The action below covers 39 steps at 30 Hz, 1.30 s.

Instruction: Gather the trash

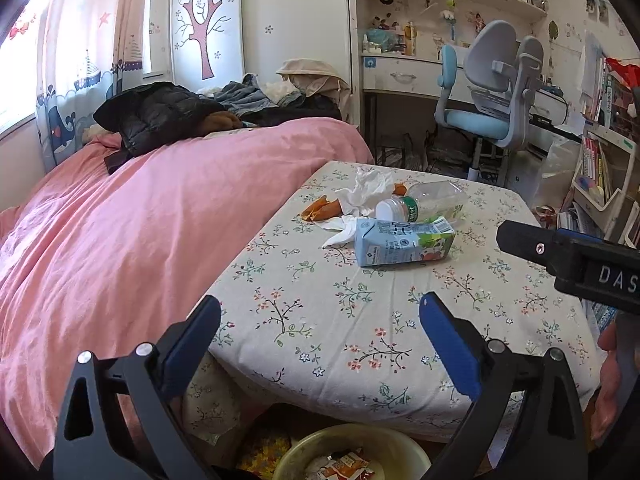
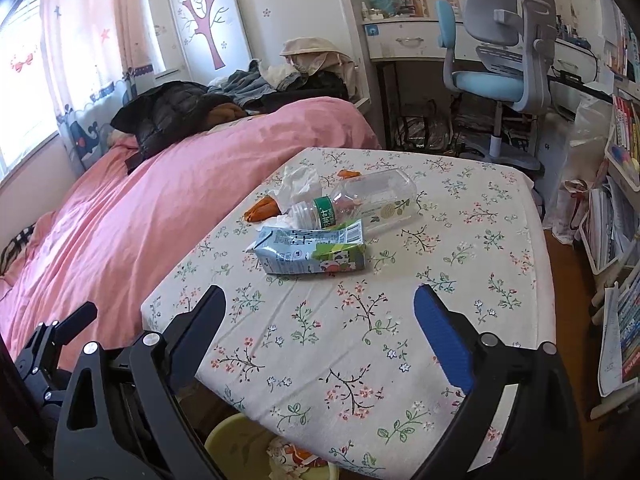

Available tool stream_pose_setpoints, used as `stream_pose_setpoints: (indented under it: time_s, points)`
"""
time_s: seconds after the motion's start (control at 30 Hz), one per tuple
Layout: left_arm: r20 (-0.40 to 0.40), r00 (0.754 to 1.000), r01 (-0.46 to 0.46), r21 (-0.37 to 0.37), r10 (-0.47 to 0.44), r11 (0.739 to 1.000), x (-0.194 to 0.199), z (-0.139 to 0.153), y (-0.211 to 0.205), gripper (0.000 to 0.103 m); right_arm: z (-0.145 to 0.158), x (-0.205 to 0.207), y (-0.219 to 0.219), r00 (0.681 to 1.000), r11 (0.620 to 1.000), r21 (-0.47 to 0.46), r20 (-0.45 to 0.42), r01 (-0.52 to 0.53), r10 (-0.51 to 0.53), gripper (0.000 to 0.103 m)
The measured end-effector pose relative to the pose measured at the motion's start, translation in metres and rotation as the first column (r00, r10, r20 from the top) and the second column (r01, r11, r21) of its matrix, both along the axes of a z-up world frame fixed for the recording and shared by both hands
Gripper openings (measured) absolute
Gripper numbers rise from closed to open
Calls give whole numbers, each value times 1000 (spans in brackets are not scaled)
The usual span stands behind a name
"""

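Some wrappers already lie in the yellow bin (image 1: pixel 352 452) at frame bottom; carton (image 1: pixel 404 242), bottle (image 1: pixel 424 202), tissues (image 1: pixel 368 188) and peels (image 1: pixel 322 209) remain mid-frame on the table (image 1: pixel 320 320); left gripper (image 1: pixel 320 316) and right gripper (image 2: pixel 320 304) gape empty

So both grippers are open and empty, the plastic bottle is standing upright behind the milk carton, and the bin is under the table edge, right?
Not quite. The plastic bottle lies on its side behind the milk carton, not upright; the right wrist view shows this clearly. The rest holds: the left gripper and right gripper are open and empty, and the bin sits below the table edge.
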<state>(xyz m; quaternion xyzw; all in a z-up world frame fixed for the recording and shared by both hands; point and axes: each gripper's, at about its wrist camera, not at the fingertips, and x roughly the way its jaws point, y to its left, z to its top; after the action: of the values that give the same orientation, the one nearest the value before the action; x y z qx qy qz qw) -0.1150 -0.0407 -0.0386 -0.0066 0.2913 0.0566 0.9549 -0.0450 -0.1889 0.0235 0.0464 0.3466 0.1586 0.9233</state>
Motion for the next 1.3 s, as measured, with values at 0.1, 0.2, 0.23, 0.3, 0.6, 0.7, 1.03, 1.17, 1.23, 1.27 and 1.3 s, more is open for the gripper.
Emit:
stream_pose_setpoints:
  time_s: [0.1, 0.2, 0.23, 0.3, 0.6, 0.7, 1.03, 1.17, 1.23, 1.27, 1.3]
  points:
    - [2, 1000, -7, 1, 7, 1000, 0, 0, 0, 95, 0, 0, 0, 1000, 1000, 4, 0, 5, -5, 92]
    - [1, 1000, -12, 0, 12, 1000, 0, 0, 0, 95, -1, 0, 0, 1000, 1000, 2, -2, 1, -1, 93]
    - [0, 1000, -14, -1, 14, 1000, 1, 0, 0, 95, 0, 0, 0, 1000, 1000, 1, -3, 0, 0, 93]
    - [-1, 1000, -15, 2, 15, 1000, 1, 0, -1, 95, 0, 0, 0, 1000, 1000, -1, -3, -1, 1, 93]
    - [0, 1000, -11, 8, 11, 1000, 1, 1, -4, 95, 0, 0, -1, 1000, 1000, -1, -4, 5, -5, 93]
    - [3, 1000, -10, 11, 10, 1000, 1, 1, -5, 95, 0, 0, 0, 1000, 1000, -6, -3, 5, -5, 93]
    - [1, 1000, 7, 8, -7, 1000, 4, 1, -7, 95, 0, 3, -9, 1000, 1000, -5, -4, 29, -29, 94]
    - [-2, 1000, 6, -15, -7, 1000, 9, 1, -3, 95, -2, 6, -12, 999, 999, 1, -15, 45, -45, 94]
    - [-12, 1000, 1, -32, -1, 999, 13, -1, 0, 95, -2, 7, -12, 999, 999, 2, -16, 44, -44, 94]
    - [-22, 1000, -5, -38, 4, 999, 17, -2, 2, 95, -2, 7, -12, 999, 999, 6, -16, 45, -45, 93]
    - [-27, 1000, -7, -43, 6, 999, 20, -2, 3, 95, -2, 8, -14, 999, 999, 13, -17, 50, -49, 94]
